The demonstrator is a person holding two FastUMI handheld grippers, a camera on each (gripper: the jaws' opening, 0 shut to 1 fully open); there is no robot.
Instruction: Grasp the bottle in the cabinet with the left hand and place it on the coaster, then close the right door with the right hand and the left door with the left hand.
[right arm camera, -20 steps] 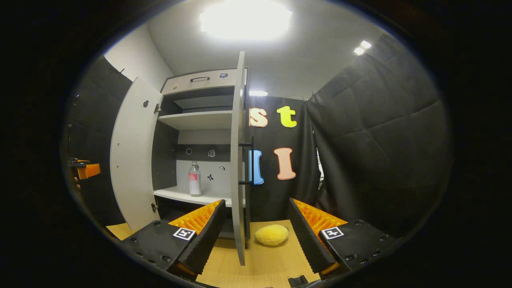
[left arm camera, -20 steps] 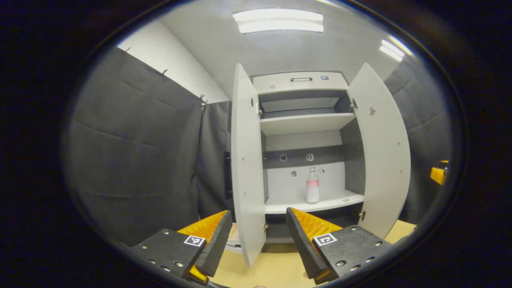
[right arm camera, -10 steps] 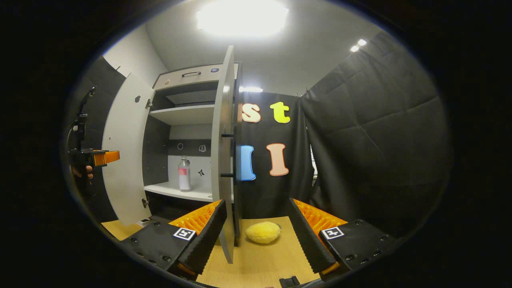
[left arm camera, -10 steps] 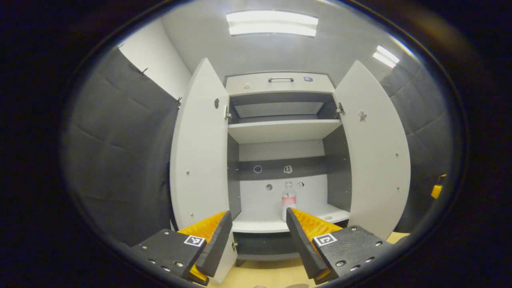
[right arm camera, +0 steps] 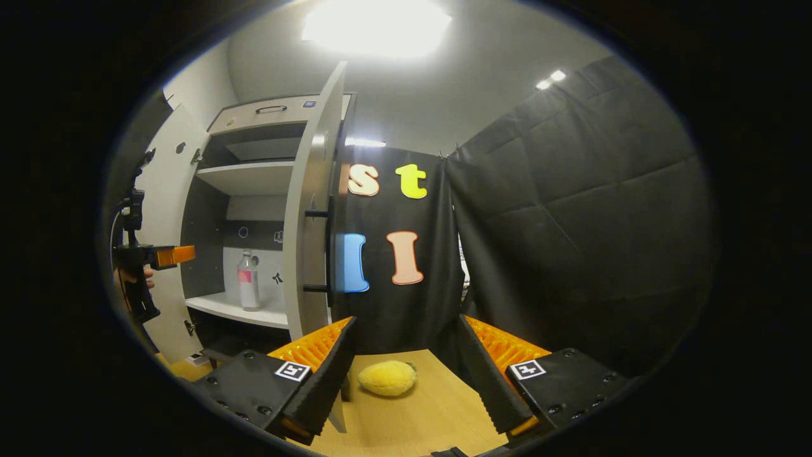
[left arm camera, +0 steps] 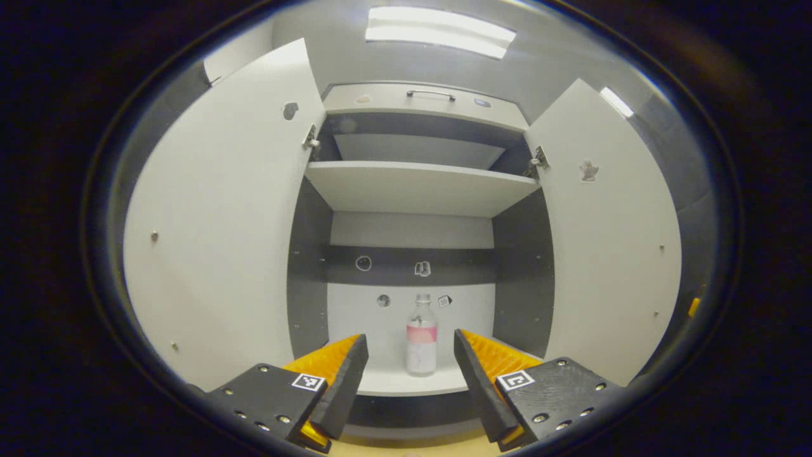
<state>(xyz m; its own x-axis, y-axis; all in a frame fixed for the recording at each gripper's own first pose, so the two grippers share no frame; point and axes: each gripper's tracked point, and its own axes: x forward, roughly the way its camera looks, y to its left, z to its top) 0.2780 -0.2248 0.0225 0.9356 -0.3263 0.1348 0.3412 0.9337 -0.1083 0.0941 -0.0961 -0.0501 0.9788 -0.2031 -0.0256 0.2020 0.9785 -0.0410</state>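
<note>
Bottle (left arm camera: 421,339) dead ahead, framed between the spread fingers of the left gripper (left arm camera: 409,381), which hold nothing and stand short of it; it's upright on the lower shelf (left arm camera: 412,383) of the cabinet (left arm camera: 422,105), toward the back wall, with clear shelf on either side of it; above it runs an upper shelf (left arm camera: 419,184) with nothing on it, leaving tall free space over the cap; the left door (left arm camera: 222,209) and the right door (left arm camera: 609,235) both swing wide, flanking the opening, and nothing lies between fingers and bottle. Over on the other side, the right gripper (right arm camera: 406,374) is spread too, gripping nothing, hanging above the wooden table (right arm camera: 419,425); a yellow sponge-like lump (right arm camera: 387,377) lies on the table just beyond its fingers, near the cabinet's right door (right arm camera: 311,209), whose edge stands close to the left finger; past that door the bottle (right arm camera: 247,279) shows on its shelf, and the left gripper (right arm camera: 155,257), held by a hand, hovers in front of the cabinet's opening.
</note>
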